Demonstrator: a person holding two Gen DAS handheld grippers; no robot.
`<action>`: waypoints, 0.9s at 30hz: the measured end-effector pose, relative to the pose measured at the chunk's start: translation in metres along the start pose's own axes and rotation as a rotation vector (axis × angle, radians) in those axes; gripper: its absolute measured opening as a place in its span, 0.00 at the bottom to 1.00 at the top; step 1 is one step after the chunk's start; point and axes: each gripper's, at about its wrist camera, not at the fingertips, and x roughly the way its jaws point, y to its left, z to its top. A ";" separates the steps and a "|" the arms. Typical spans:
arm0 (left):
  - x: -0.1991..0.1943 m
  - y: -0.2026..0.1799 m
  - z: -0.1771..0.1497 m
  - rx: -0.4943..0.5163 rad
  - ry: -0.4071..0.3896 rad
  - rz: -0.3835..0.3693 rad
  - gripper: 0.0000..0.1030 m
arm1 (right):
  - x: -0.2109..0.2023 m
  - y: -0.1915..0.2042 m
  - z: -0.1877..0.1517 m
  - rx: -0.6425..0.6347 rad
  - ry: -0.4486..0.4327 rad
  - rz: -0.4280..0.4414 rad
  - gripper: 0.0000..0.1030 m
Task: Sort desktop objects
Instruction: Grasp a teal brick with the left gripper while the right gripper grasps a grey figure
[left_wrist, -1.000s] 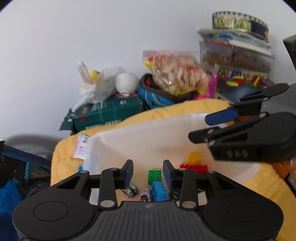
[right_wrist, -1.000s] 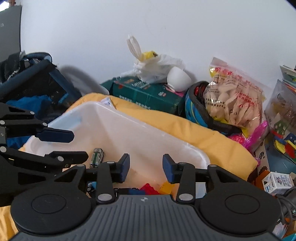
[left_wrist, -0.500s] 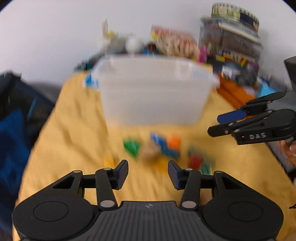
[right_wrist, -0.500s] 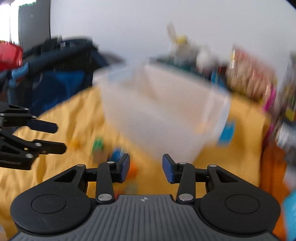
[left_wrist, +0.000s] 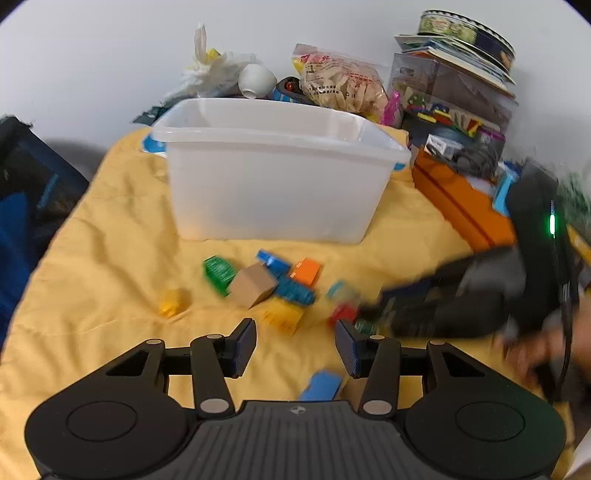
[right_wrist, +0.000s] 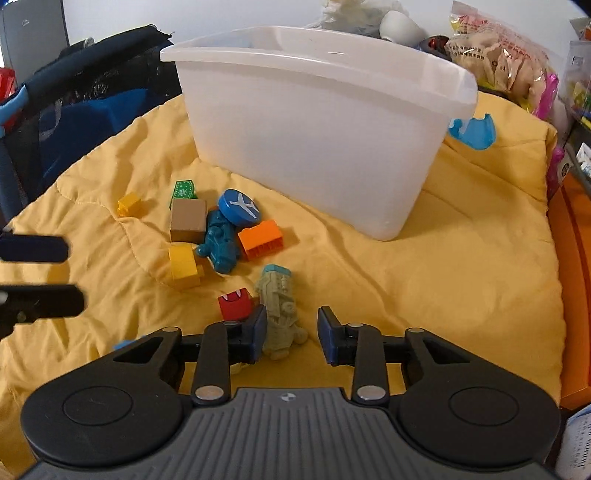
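1. A heap of small toys is seen spilled on a yellow quilt (right_wrist: 424, 266), just in front of a translucent plastic bin (right_wrist: 317, 122), where sorted pieces are presumably meant to end up.
2. The right gripper (right_wrist: 291, 334) is lowered over a pale green toy vehicle (right_wrist: 279, 306); its jaws have just been closing, with the toy between them, the left pad at its side, the right pad apart from it, so nothing is clamped yet.
3. The left gripper (left_wrist: 295, 347) is held open above bare quilt, its jaws having just widened, near a yellow brick (left_wrist: 282, 314) and a blue piece (left_wrist: 321, 384), apparently readied for a pick of its own.
4. A red block (right_wrist: 234, 306) is left just beside the targeted toy and could be nudged.
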 end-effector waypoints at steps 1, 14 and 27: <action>0.008 -0.002 0.006 -0.011 0.010 -0.002 0.50 | 0.005 0.001 0.000 -0.009 0.031 0.023 0.34; 0.104 0.002 0.041 -0.193 0.181 0.066 0.42 | -0.036 -0.005 -0.033 0.006 -0.056 -0.047 0.25; 0.044 -0.012 0.019 0.015 0.189 -0.034 0.21 | -0.051 -0.009 -0.049 0.016 -0.058 -0.038 0.25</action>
